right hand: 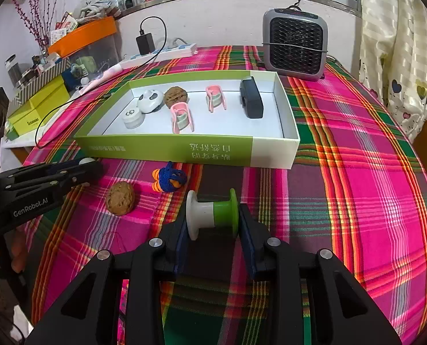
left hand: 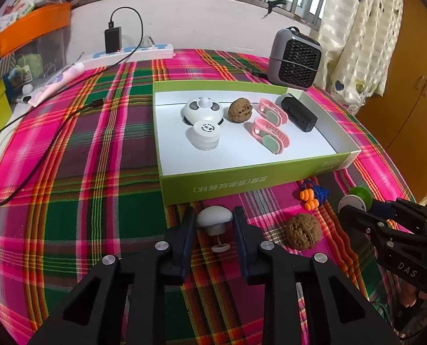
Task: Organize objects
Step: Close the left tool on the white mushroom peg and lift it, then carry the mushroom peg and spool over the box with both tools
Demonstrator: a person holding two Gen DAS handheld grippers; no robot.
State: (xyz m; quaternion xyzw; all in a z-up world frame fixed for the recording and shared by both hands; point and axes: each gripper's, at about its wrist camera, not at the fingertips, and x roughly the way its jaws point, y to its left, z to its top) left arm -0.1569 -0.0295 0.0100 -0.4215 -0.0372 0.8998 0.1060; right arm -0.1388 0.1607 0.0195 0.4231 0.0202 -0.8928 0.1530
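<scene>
The left hand-held gripper [left hand: 213,224] has its two fingers on either side of a white mushroom-shaped knob [left hand: 214,218], apparently clenched on its cap, with the knob's thin pin and small foot hanging below over the plaid table [left hand: 69,201]. The right hand-held gripper [right hand: 213,224] is grasping a white-and-green spool [right hand: 212,213] by its two end flanges, the white half toward its left finger and the green half toward its right. Both are held just in front of the near wall of an open green-and-white box [left hand: 242,184] that rests on the table. Inside the box lie a panda-faced white gadget [left hand: 202,110], a white screw-cap jar [left hand: 205,135] touching it on the near side, a walnut [left hand: 240,109] just beside the panda gadget, two pink clips [left hand: 271,126] with grey-green pads, and a black rectangular device [left hand: 299,113] near the far right wall. Outside the box, on the table between the two grippers, sit a second walnut [left hand: 302,231] and an orange earplug pair with a blue cord [left hand: 312,194]. Beyond the box stand a grey fan heater [left hand: 294,57] and a white power strip [left hand: 133,53] with a black charger [left hand: 113,38] plugged in, its cable trailing across the cloth.
</scene>
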